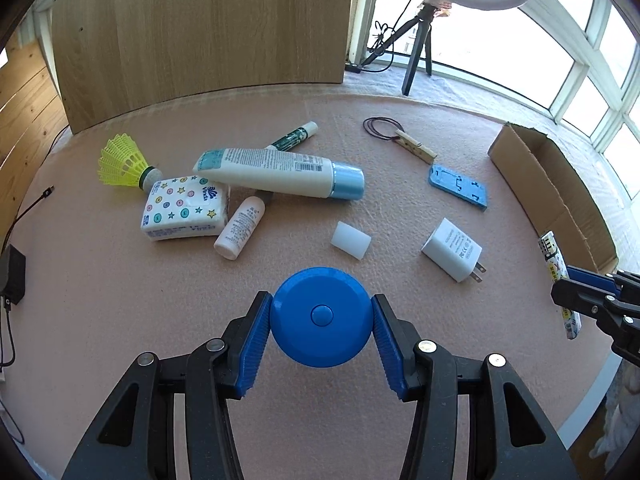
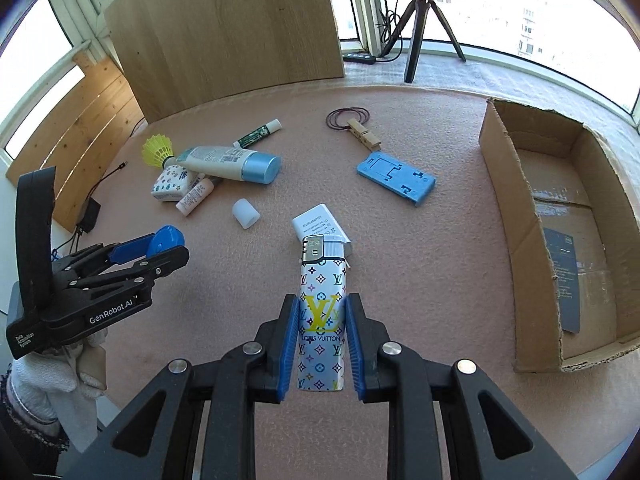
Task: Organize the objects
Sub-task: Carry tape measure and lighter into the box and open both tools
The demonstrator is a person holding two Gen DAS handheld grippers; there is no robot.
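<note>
My left gripper (image 1: 321,312) is shut on a round blue disc (image 1: 321,316) with a centre button, held above the pink mat; it also shows in the right wrist view (image 2: 166,240). My right gripper (image 2: 322,312) is shut on a patterned lighter (image 2: 321,312), upright between the pads; the lighter shows at the right edge of the left wrist view (image 1: 554,256). An open cardboard box (image 2: 520,240) lies to the right. On the mat lie a white charger (image 1: 454,250), a blue phone stand (image 1: 460,186), a white foam block (image 1: 351,239) and a lotion tube (image 1: 280,174).
A tissue pack (image 1: 186,208), a yellow shuttlecock (image 1: 124,162), a small white bottle (image 1: 240,227), a green-labelled stick (image 1: 294,138), a clothespin (image 1: 416,146) and hair ties (image 1: 382,126) lie on the mat. A wooden board (image 1: 200,40) stands behind. A tripod (image 1: 418,40) stands at the back right.
</note>
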